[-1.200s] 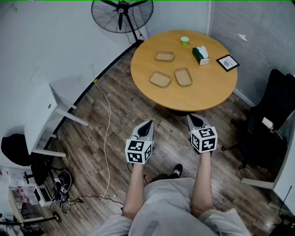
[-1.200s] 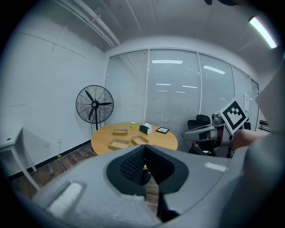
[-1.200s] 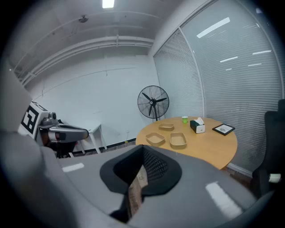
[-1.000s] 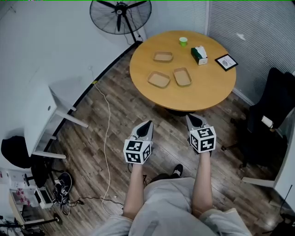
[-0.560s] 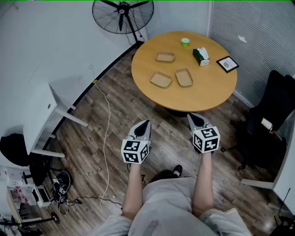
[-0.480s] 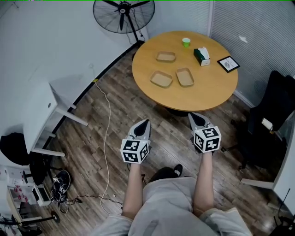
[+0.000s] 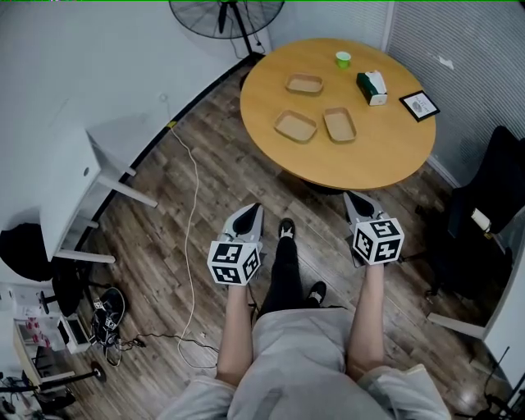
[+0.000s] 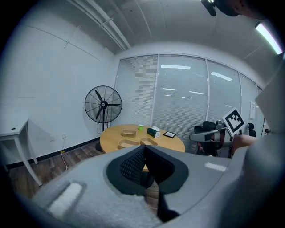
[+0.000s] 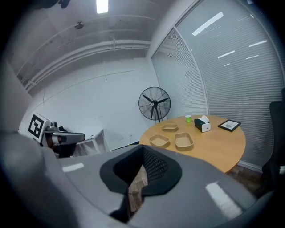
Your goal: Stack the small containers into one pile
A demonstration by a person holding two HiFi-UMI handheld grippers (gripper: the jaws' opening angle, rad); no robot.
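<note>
Three shallow brown containers lie apart on the round wooden table: one at the back, one front left, one front right. They also show in the left gripper view and the right gripper view. My left gripper and right gripper hang over the wooden floor, short of the table's near edge. Both are shut with nothing between the jaws. In their own views the left gripper and the right gripper point toward the table.
A green cup, a tissue box and a framed picture sit at the table's far side. A standing fan is behind it, a black chair to the right, a white desk to the left. A cable trails on the floor.
The person has stepped toward the table: a black-trousered leg and shoe now show between the grippers, and the table sits nearer. Both grippers stay shut and empty.
</note>
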